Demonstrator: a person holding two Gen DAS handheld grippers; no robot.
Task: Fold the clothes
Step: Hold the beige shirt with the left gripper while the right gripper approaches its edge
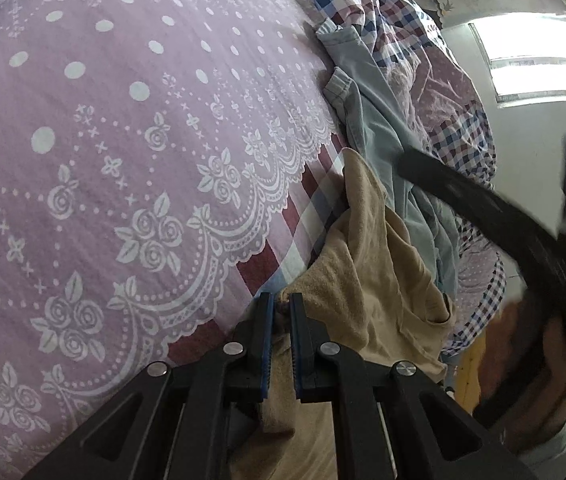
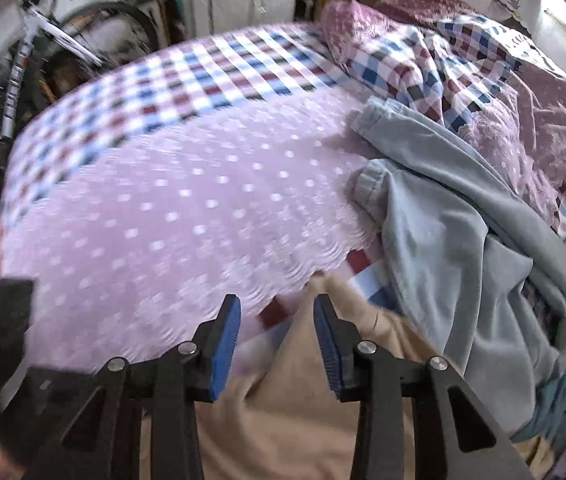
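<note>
left gripper (image 1: 281, 312) pinching tan garment (image 1: 371, 264) | grey-blue trousers (image 2: 463, 216) beside | bicycle (image 2: 31, 40) behind

Tan garment (image 1: 367, 264): soft, towel-like cloth, bunched and creased, at the near right of the bed; I see a fold of it pinched at its near edge, and in the right wrist view it spreads near and low (image 2: 283, 412).
Blue trousers (image 2: 463, 248): pale grey-blue, crumpled, two hemmed cuffs pointing left, lying on the right of the bed, just beyond the tan garment; I cannot tell whether they touch.
</note>
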